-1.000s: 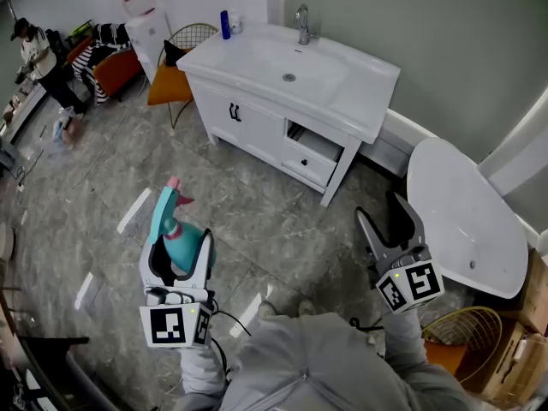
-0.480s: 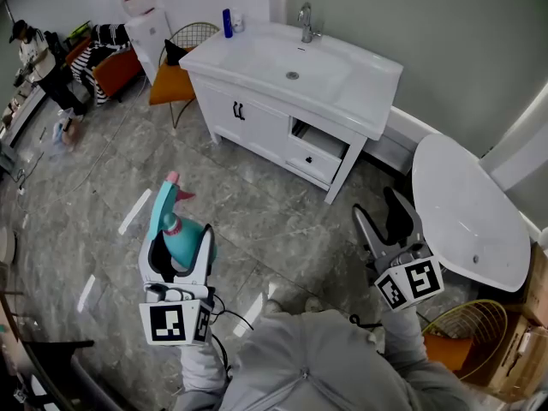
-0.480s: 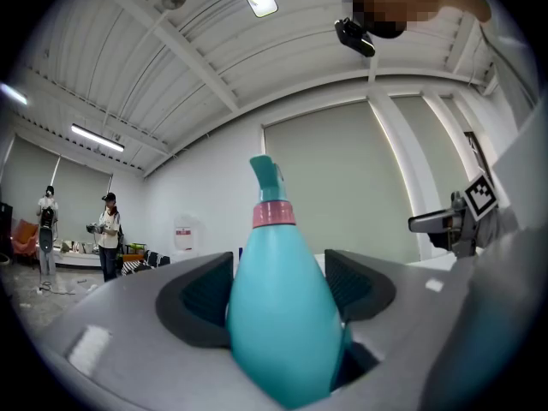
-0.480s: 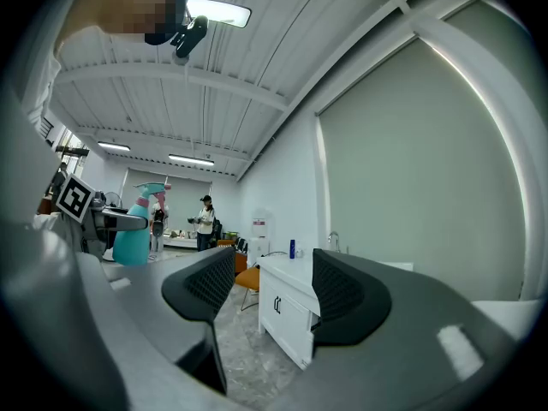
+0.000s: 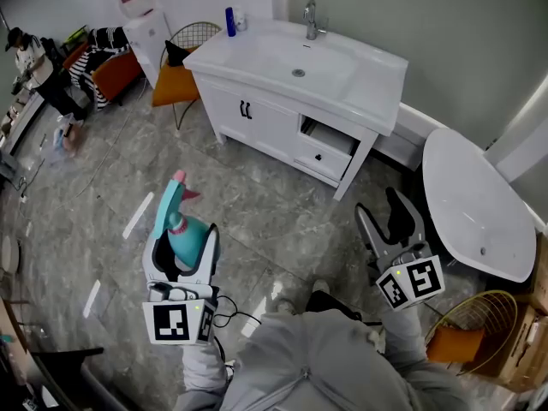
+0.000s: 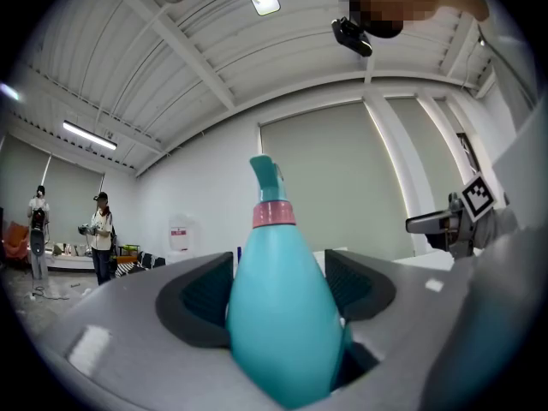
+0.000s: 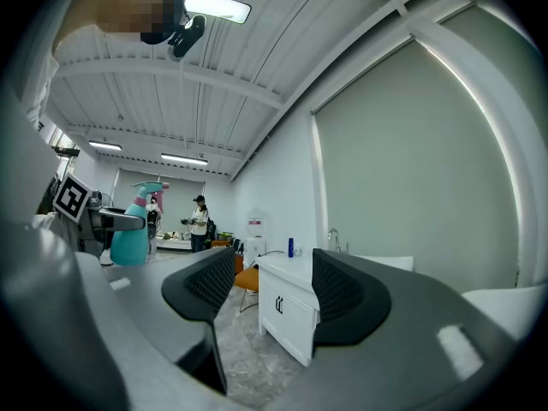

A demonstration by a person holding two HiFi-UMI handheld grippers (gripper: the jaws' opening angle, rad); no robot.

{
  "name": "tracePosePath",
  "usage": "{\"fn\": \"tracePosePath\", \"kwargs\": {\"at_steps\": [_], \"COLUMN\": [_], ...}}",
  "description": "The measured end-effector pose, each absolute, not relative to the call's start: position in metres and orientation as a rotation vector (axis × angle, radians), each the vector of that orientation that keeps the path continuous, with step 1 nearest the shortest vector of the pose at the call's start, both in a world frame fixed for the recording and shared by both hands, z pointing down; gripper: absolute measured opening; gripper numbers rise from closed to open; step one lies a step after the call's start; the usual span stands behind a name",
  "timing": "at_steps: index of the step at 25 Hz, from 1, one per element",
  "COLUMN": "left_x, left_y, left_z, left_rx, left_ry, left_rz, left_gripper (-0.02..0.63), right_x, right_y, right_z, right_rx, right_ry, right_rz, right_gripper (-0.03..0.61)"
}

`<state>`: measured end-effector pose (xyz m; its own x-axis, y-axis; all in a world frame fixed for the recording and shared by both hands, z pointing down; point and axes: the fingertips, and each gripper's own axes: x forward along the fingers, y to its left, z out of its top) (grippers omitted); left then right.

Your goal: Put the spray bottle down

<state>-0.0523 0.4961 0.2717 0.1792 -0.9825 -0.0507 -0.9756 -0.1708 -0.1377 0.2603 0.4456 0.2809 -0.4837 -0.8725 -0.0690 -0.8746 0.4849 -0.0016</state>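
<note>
A teal spray bottle [image 5: 178, 228] with a pink collar and nozzle stands upright between the jaws of my left gripper [image 5: 181, 245], which is shut on its body; the same spray bottle [image 6: 278, 315] fills the left gripper view, and the spray bottle [image 7: 134, 229] shows far left in the right gripper view. My right gripper [image 5: 390, 225] is open and holds nothing, held above the floor at the lower right. The white vanity [image 5: 360, 80] with its sink and tap stands beyond both grippers.
A blue bottle [image 5: 229, 21] stands at the vanity's back left corner. A vanity drawer [image 5: 325, 148] is pulled part open. A white round table [image 5: 476, 208] is at right, a wire basket [image 5: 475, 332] below it, an orange chair [image 5: 175, 80] left of the vanity. People [image 5: 34, 67] stand far left.
The view has shifted slightly: vanity and table sit a little further right and lower. Both grippers keep their places and states; the bottle stays held.
</note>
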Motion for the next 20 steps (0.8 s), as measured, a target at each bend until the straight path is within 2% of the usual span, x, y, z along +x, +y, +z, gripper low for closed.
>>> {"fn": "tracePosePath", "kwargs": {"at_steps": [20], "left_x": [-0.088], "left_y": [0.402], "left_z": [0.279], "left_rx": [-2.225], "left_ry": [2.004], "left_rz": [-0.045], "left_gripper": [0.387], "right_x": [0.217], "right_y": [0.33], "right_z": [0.279], "right_rx": [-1.445], "right_ry": [2.716], "right_rz": [0.095], "right_gripper": [0.281]}}
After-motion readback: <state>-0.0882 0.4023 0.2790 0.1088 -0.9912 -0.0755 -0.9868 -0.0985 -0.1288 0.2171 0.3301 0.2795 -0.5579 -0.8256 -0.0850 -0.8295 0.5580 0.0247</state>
